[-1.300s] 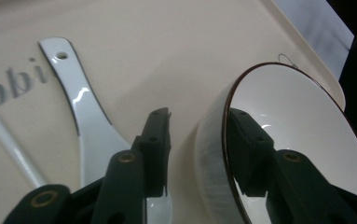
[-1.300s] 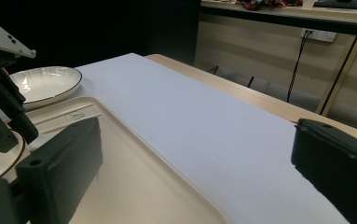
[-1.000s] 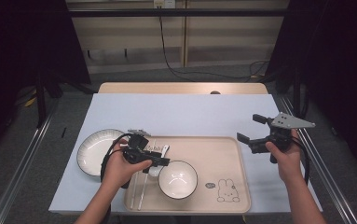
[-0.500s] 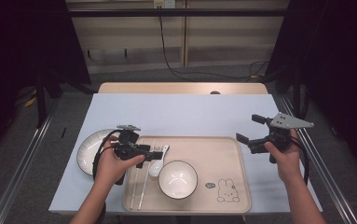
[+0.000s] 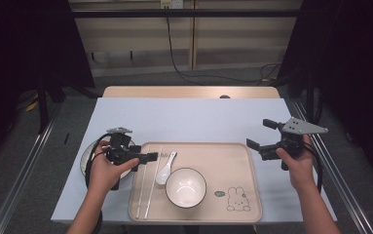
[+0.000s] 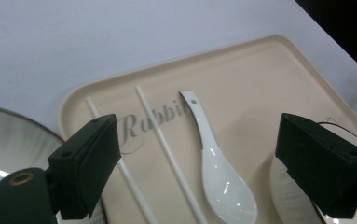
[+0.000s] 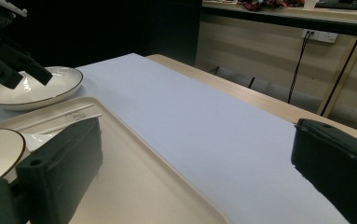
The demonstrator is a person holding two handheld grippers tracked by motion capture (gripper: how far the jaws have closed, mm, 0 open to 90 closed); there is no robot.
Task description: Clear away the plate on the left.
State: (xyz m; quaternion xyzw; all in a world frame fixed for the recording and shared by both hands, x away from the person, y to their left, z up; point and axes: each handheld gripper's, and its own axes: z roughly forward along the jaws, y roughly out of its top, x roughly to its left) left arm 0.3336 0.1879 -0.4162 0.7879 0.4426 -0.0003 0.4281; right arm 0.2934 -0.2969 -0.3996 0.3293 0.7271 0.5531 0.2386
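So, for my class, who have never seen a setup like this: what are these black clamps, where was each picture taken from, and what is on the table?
A person holds a hand tool with two black fingers in each hand. The left gripper and right gripper both stand open and hold nothing; the left one's jaws have just been opening. The high view looks down from above the person. The other two pictures come from cameras riding on each tool, looking along its fingers. On the table lies a beige tray carrying chopsticks, a white spoon and a bowl. A plate sits left of the tray.
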